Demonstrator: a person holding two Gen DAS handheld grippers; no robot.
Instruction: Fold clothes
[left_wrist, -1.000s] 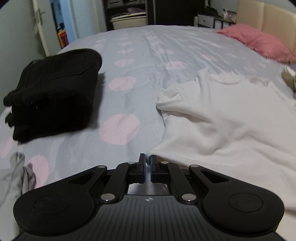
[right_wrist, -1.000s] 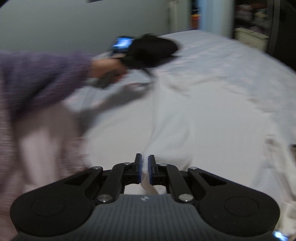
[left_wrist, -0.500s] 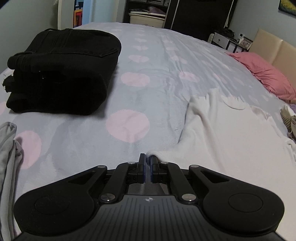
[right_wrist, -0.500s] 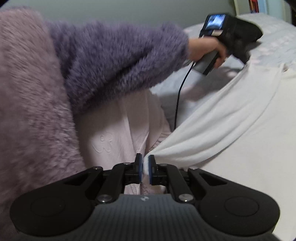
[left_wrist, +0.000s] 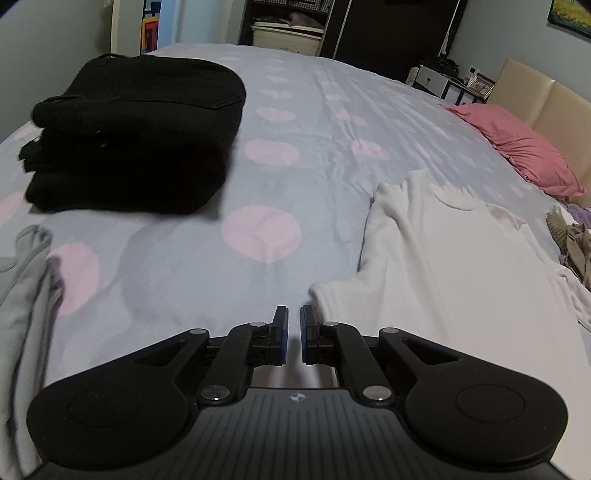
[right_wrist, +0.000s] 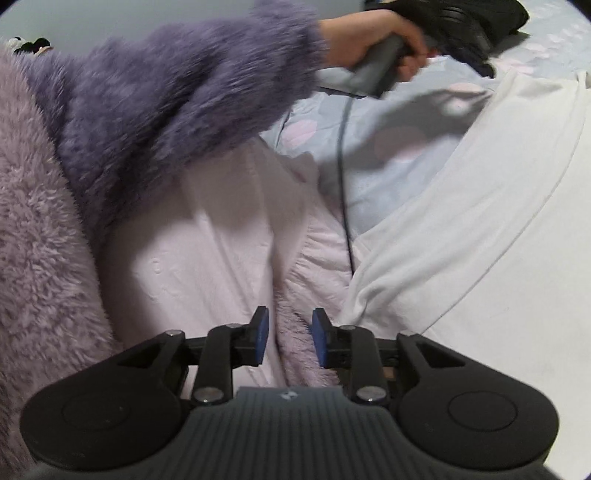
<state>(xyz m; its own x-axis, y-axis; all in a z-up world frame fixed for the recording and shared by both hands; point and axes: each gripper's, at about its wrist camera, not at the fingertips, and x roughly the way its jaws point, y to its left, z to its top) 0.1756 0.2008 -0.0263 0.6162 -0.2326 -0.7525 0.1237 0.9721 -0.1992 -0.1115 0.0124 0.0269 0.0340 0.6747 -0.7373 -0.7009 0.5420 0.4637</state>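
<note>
Left tool slightly parted, right tool spread; white shirt just right of each, ungripped.

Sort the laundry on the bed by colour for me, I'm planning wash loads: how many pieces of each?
Black folded stack: 1
White top: 1
Grey garment: 1
Beige-brown clothes at the right edge: 1 heap, pieces unclear
Total: 4

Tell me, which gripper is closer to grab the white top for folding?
Probably the left gripper. It is open, with the white top lying just right of its fingertips. The right gripper, also open, points at the person's pink clothes.
</note>
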